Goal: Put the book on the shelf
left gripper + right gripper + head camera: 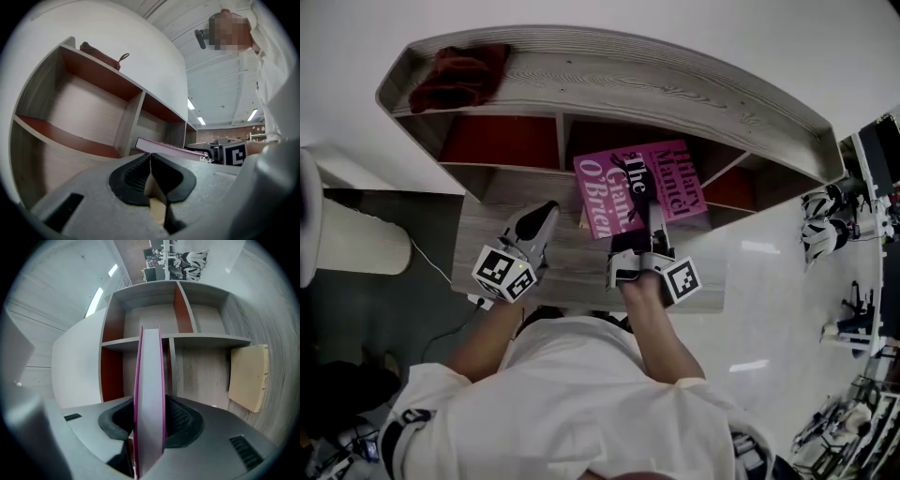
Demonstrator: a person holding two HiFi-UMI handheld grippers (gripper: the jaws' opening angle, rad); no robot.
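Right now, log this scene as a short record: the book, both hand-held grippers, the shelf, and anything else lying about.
book: pink book, clamped by its lower edge, cover facing up, in front of the open compartments
right hand-held gripper: shut on the pink book
left hand-held gripper: jaws together, nothing between them, beside the book
shelf: grey wood shelf with red-brown inner panels
on top of shelf: dark red pouch, at its left end
other: tan flat item in a compartment

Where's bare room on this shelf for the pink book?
Bare: the compartment below the red pouch, left of the divider, and the shelf top right of the pouch. Crowded: beneath the pink book, where a tan book lies.
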